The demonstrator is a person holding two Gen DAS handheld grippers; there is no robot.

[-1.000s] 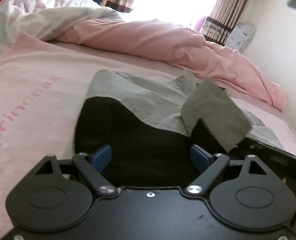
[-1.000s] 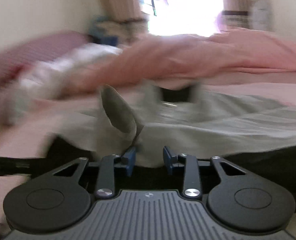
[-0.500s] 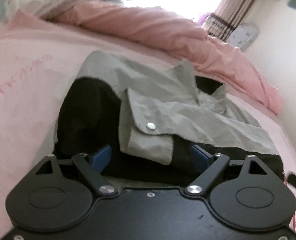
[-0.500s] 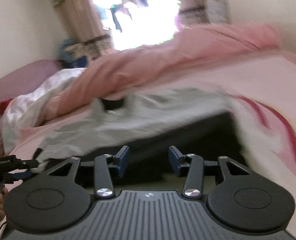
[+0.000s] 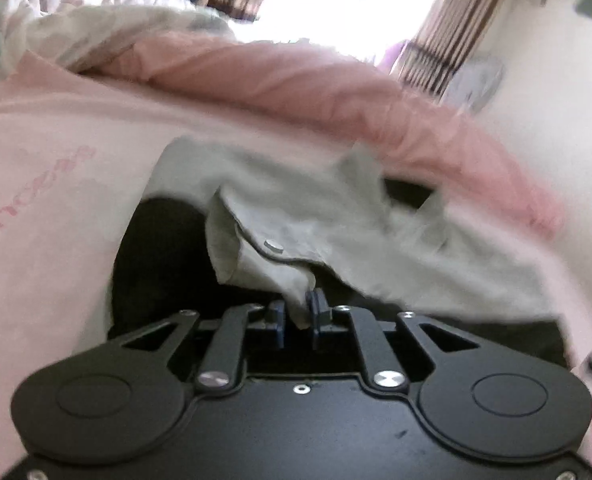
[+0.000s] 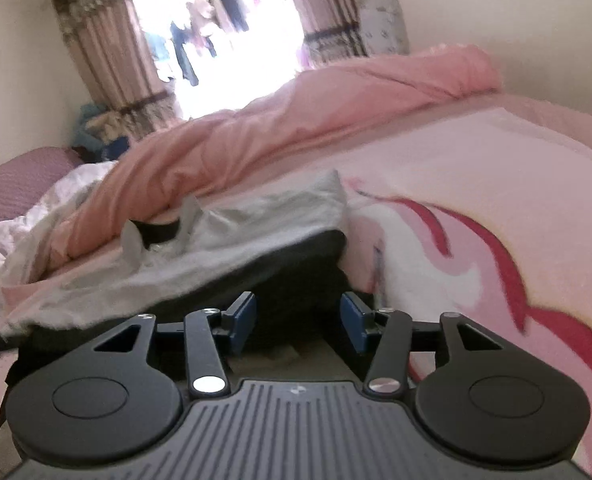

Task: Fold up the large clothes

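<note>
Now grey cuff (image 5: 256, 256) pinched between left gripper (image 5: 297, 312) fingers, right gripper (image 6: 297, 316) spread.

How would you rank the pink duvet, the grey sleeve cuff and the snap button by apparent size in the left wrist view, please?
1. pink duvet
2. grey sleeve cuff, pinched by the left gripper
3. snap button

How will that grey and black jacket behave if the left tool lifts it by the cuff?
Probably floppy: the jacket already sags in soft folds on the bed. The cuff pinched in the left tool would likely rise first, the rest trailing. It looks fairly light.
</note>
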